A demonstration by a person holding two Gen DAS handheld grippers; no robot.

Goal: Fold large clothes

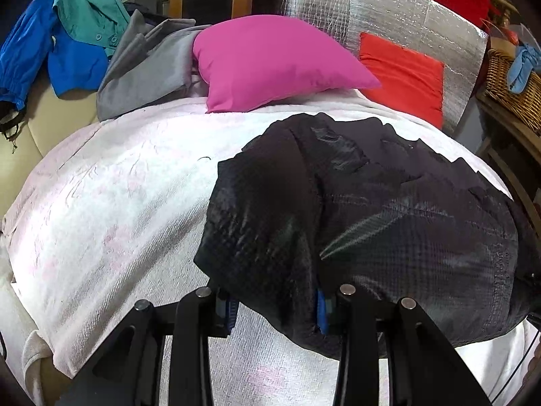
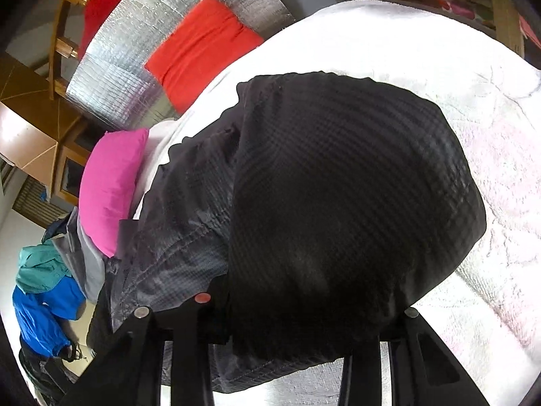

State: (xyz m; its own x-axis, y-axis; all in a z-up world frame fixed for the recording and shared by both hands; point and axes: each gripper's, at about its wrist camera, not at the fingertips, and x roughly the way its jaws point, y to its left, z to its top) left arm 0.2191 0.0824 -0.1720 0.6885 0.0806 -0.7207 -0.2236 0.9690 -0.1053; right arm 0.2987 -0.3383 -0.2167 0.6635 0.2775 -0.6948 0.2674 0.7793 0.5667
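Observation:
A black, shiny checked jacket (image 1: 389, 223) lies partly folded on a white and pale pink towel-covered bed (image 1: 118, 203). My left gripper (image 1: 275, 311) is low at the jacket's near left edge; the black fabric hangs between its blue-padded fingers (image 1: 323, 311), and the jaws stand apart around it. In the right wrist view the jacket (image 2: 338, 203) fills the middle, folded over in a dark mound. My right gripper (image 2: 287, 335) is under its near edge; the fabric drapes over and hides the fingertips.
A pink pillow (image 1: 270, 64) and a red cushion (image 1: 402, 74) lie at the bed's head against a silver foil board (image 1: 389, 10). Grey, teal and blue clothes (image 1: 81, 47) are piled at the far left. A wicker basket (image 1: 514, 88) stands at the right.

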